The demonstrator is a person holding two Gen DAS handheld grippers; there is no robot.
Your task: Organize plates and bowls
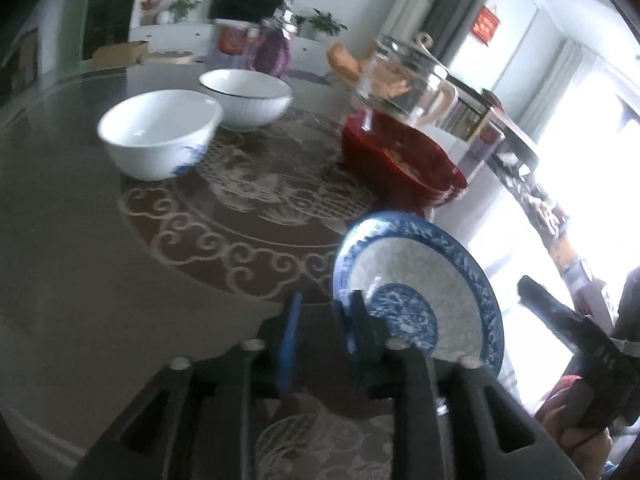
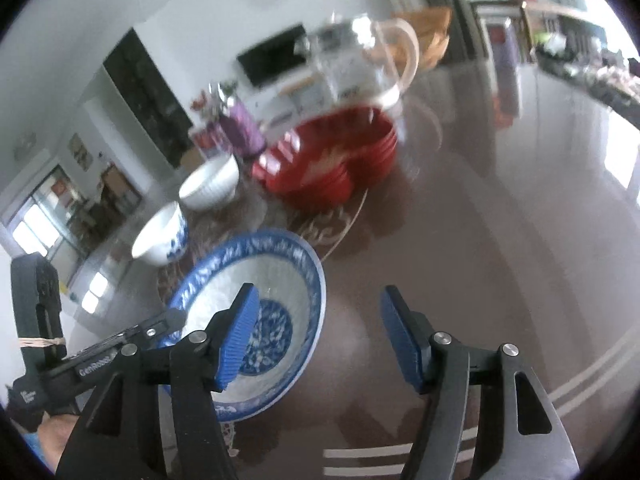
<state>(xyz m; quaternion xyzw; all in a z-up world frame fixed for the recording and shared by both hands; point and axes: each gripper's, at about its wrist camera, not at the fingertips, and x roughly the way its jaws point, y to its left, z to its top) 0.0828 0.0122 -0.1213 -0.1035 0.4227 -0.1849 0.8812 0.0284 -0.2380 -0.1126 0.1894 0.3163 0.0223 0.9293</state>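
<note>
1. A blue-and-white plate [image 2: 276, 280] is seen resting on the brown table [image 2: 480, 240], partly on the patterned lace mat [image 1: 240, 216]; its rim lies near the red bowls [image 1: 400, 156].
2. The left hand-held gripper [image 1: 324, 328] is held partly open; its right finger [image 1: 360, 320] is seen against the plate's near rim, though no grip is shown.
3. The right hand-held gripper [image 2: 316, 332] is spread wide with nothing held; its left pad [image 2: 236, 332] is seen over the plate.
4. Two white bowls [image 1: 160, 136] [image 1: 248, 96] are set side by side further back; a glass jug [image 1: 404, 80] is seen behind the red bowls.
</note>
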